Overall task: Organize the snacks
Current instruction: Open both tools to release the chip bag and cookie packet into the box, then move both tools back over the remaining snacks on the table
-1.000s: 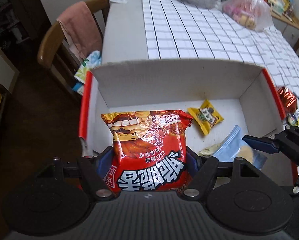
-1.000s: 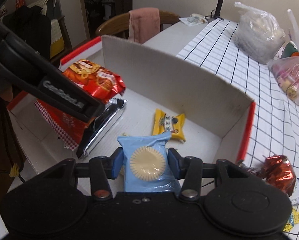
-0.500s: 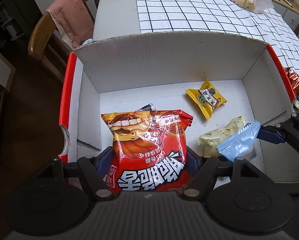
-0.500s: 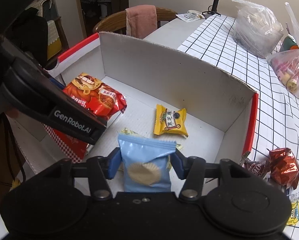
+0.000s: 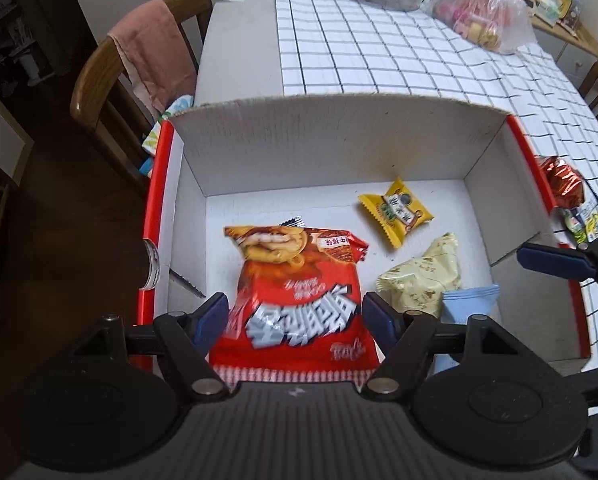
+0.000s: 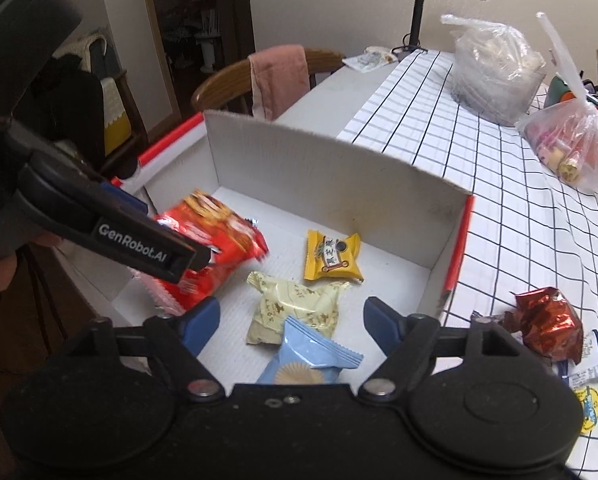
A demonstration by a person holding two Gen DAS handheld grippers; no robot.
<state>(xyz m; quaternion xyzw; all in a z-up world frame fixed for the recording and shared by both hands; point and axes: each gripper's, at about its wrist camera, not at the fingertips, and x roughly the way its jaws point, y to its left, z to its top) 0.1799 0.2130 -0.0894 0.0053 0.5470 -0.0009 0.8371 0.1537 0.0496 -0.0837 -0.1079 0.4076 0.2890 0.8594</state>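
Nearest the right wrist camera, the right gripper (image 6: pixel 291 312) has its fingers wide apart and clamped on nothing; they have just been opening. The blue packet (image 6: pixel 311 356) lies below the gap between them, clear of both pads. It rests inside the cardboard box (image 5: pixel 331 140) at the near end, its far edge overlapping a cream packet (image 6: pixel 295 308) on the box floor. In the left wrist view, the left gripper (image 5: pixel 295 308) points steeply down into the same box with a red snack bag (image 5: pixel 295 280) between its fingers. The bag's side edges reach the blue pads, but the bag is motion-blurred and I cannot tell whether the pads press on it. Its checked bottom hem shows just ahead of the gripper body. Farther in, a yellow packet (image 6: pixel 331 258) lies flat on the box floor near the tall back wall, apart from the cream one. Outside the box on its right, a crinkled red-brown foil snack (image 6: pixel 547 324) and a few small wrappers sit on the counter (image 5: pixel 379 52), which carries a white cloth with a black grid. Beyond that stand two clear plastic bags (image 6: pixel 571 148) of goods. A wooden chair (image 5: pixel 99 80) draped with a pink towel stands at the counter's far left side.
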